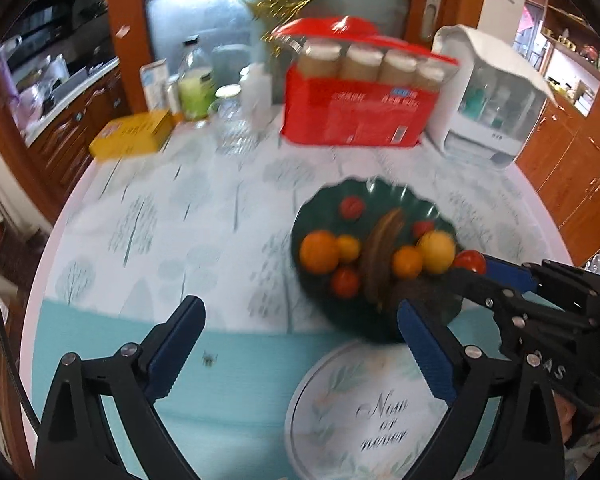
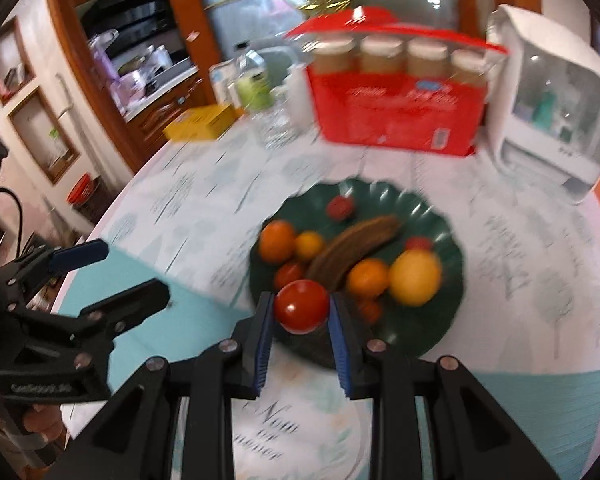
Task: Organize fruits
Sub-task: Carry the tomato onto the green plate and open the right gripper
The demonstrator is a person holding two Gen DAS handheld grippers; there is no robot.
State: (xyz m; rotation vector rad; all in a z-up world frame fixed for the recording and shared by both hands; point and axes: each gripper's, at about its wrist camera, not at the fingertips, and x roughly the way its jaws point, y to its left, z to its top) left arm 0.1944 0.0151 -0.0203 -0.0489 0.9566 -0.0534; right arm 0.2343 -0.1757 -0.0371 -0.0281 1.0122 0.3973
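Note:
A dark green scalloped plate (image 1: 328, 196) (image 2: 440, 216) holds a brown banana (image 1: 382, 256) (image 2: 356, 244), oranges (image 1: 319, 251) (image 2: 277, 240), a large yellow fruit (image 1: 436, 251) (image 2: 415, 278) and small tomatoes (image 1: 351, 207). My right gripper (image 2: 302, 322) is shut on a red tomato (image 2: 302, 306), which hangs above the plate's near rim. In the left wrist view that tomato (image 1: 471, 261) shows at the right gripper's tips, at the plate's right edge. My left gripper (image 1: 300, 332) (image 2: 130, 270) stands wide open over the tablecloth, left of the plate, nothing between its fingers.
Along the back stand a red box of jars (image 1: 360, 112), a white lidded container (image 1: 492, 108), a yellow box (image 1: 132, 134), a glass jar (image 1: 232, 120) and bottles (image 1: 196, 80). A round printed mat (image 1: 364, 412) lies near the front. The table's rim curves at the left.

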